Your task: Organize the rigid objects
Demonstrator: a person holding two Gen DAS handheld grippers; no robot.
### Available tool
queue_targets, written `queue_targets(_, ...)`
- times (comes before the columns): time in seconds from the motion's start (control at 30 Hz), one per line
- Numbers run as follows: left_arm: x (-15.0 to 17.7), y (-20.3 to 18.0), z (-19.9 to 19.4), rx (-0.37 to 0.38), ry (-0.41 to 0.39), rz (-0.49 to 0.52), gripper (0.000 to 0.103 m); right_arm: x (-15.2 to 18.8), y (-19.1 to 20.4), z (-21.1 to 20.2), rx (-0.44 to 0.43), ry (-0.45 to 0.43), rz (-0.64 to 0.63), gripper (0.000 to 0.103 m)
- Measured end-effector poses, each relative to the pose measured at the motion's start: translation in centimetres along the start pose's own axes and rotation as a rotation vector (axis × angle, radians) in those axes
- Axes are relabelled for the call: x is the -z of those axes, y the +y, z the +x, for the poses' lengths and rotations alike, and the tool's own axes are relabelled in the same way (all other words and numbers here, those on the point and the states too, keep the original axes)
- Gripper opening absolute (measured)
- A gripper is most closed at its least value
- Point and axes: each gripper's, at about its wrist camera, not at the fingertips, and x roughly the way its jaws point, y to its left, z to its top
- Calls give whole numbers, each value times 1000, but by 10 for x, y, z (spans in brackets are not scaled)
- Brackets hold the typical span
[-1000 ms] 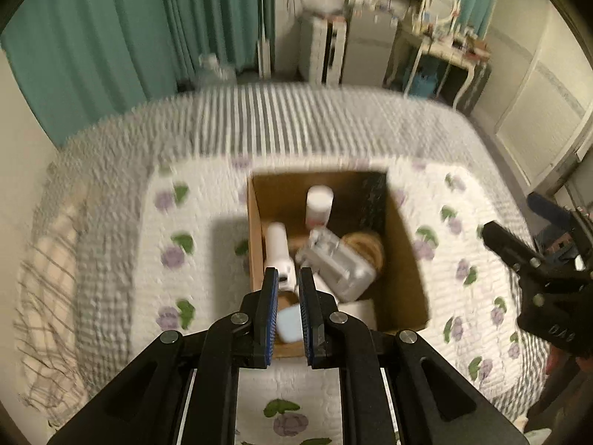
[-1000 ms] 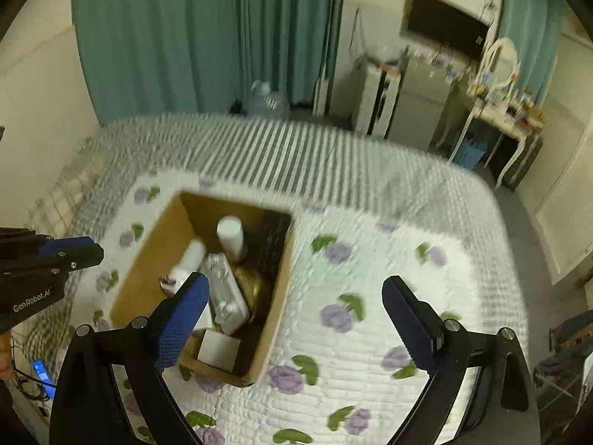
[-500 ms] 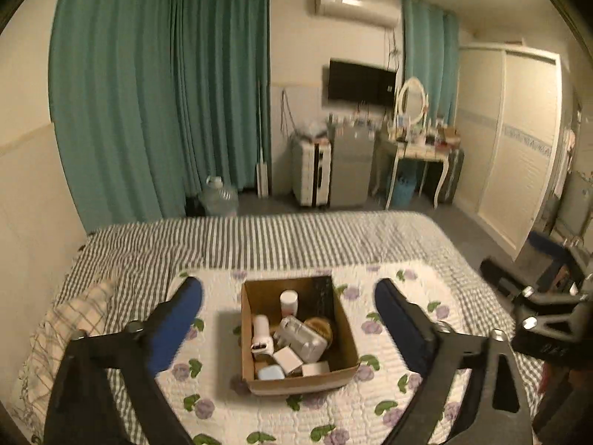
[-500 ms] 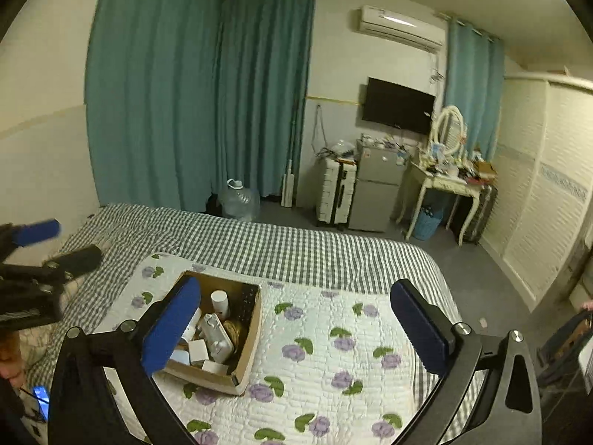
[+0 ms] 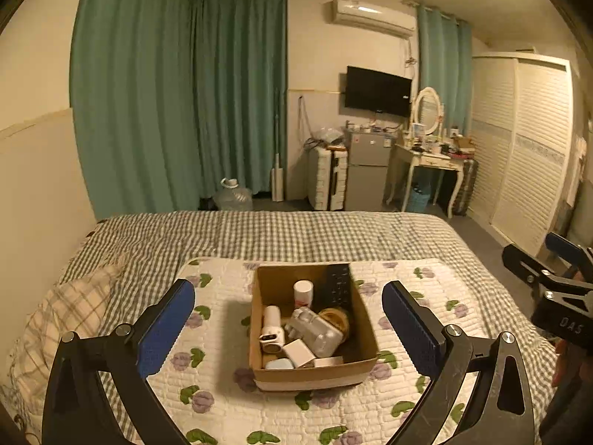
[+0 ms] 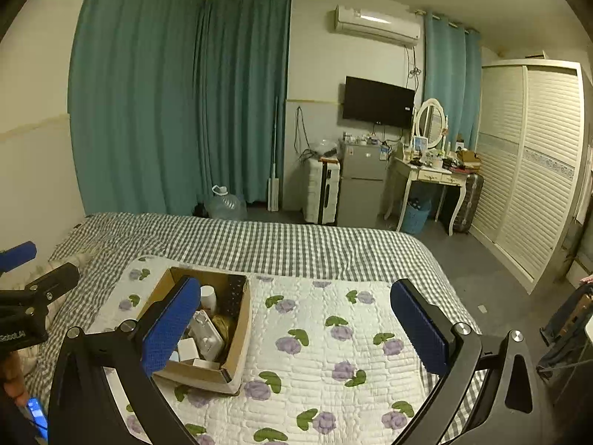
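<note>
A cardboard box (image 5: 315, 374) sits on a white floral quilt (image 5: 222, 400) on the bed. It holds several rigid objects: a white bottle (image 5: 303, 292), a silver device (image 5: 315, 332), a white gadget (image 5: 271, 328), a black remote (image 5: 337, 283) and small white blocks. The box also shows in the right wrist view (image 6: 237, 337). My left gripper (image 5: 288, 328) is open and empty, held back above the box. My right gripper (image 6: 296, 328) is open and empty, to the right of the box over the quilt.
A grey checked bedspread (image 5: 296, 233) covers the bed, with a plaid pillow (image 5: 63, 315) at the left. Beyond the bed stand teal curtains (image 5: 178, 92), a water jug (image 5: 233, 196), a small fridge (image 5: 367, 170), a dressing table (image 5: 430, 163) and a wardrobe (image 5: 526, 148).
My left gripper opened wide and pulled up and back from the box. Both grippers rose and tilted up, so the whole room is in view.
</note>
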Motion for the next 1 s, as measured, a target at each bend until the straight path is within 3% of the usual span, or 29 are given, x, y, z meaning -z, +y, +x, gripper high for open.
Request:
queue_targets(0.23,15,-2,-2,-11,-2,44,103,8,14,9,-18,31,-5,103)
queue_targets(1.0,17,-6,1,-19,14,36,103,15,13,14,-32,66,-1,103)
